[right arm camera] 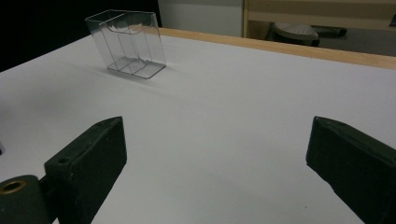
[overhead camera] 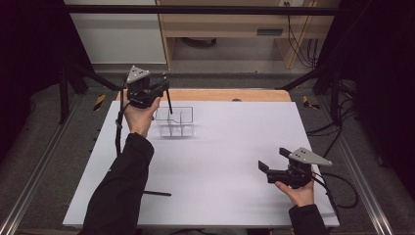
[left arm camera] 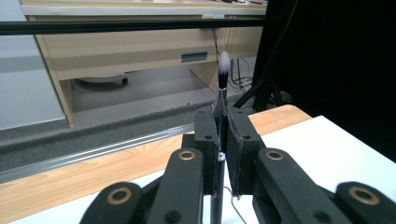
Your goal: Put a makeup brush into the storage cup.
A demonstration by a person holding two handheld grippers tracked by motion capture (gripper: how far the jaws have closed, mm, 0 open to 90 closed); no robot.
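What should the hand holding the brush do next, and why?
Probably lower the makeup brush handle-first into the clear divided organizer. The left tongs are shut on the brush, which stands nearly upright with its bristles up, right by the organizer's top edge. The organizer looks empty. The right tongs are open and holding nothing, far off, and another brush lies on the white table.

Overhead light evenly brightens the white bench; surroundings fall to near black. Shadows are soft. All views are slightly soft, near gripper parts blurred.
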